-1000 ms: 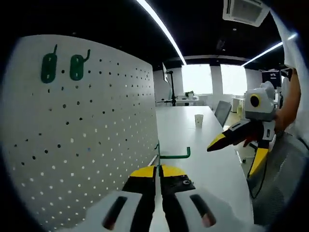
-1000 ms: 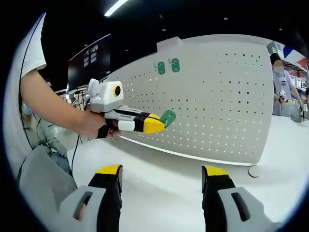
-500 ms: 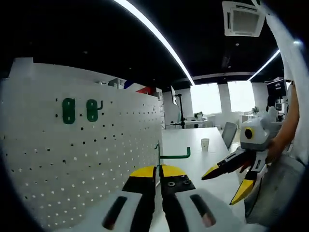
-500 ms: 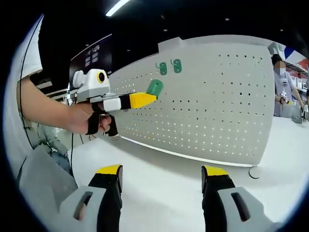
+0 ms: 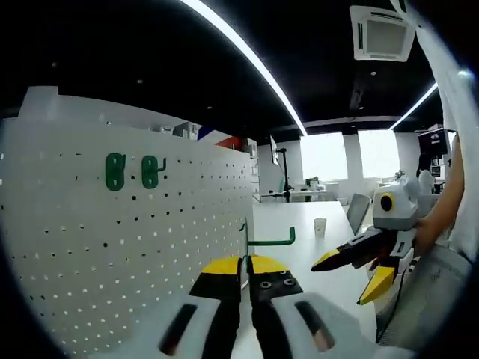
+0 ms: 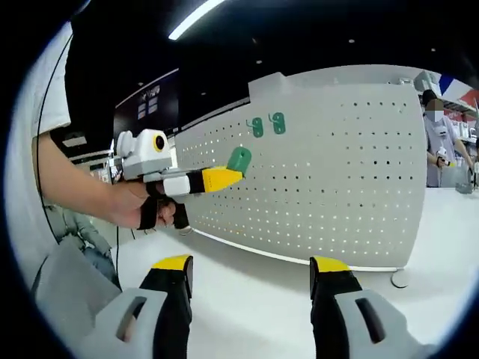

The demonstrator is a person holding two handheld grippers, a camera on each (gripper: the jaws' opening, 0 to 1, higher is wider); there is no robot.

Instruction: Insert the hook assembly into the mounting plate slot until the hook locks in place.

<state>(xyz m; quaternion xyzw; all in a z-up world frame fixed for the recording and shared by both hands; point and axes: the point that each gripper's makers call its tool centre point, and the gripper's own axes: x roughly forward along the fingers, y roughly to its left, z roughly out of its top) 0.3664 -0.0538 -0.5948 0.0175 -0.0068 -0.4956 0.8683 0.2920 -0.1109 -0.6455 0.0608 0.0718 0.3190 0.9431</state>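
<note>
A white pegboard (image 5: 127, 224) stands upright on a white table, and it also shows as the pegboard (image 6: 352, 194). Two green hooks (image 5: 133, 170) hang side by side near its top, seen again as the hooks (image 6: 266, 125). My left gripper (image 5: 245, 263) is shut on a green hook (image 5: 266, 239), whose plate edge and bent wire stick up between the jaws. In the right gripper view that same left gripper (image 6: 221, 178) holds the green hook (image 6: 239, 158) close to the board face. My right gripper (image 6: 251, 271) is open and holds nothing; it shows too as the right gripper (image 5: 352, 273), off to the side.
The white table (image 6: 262, 299) runs along the pegboard's foot. A paper cup (image 5: 320, 226) and a laptop (image 5: 358, 211) stand far down the table. A person (image 6: 438, 134) stands at the far end beyond the board. A round foot (image 6: 404, 278) props the board.
The left gripper with the hook has held near the same height by the board, shifting slightly. Over the second before that it rose from low beside the board.
</note>
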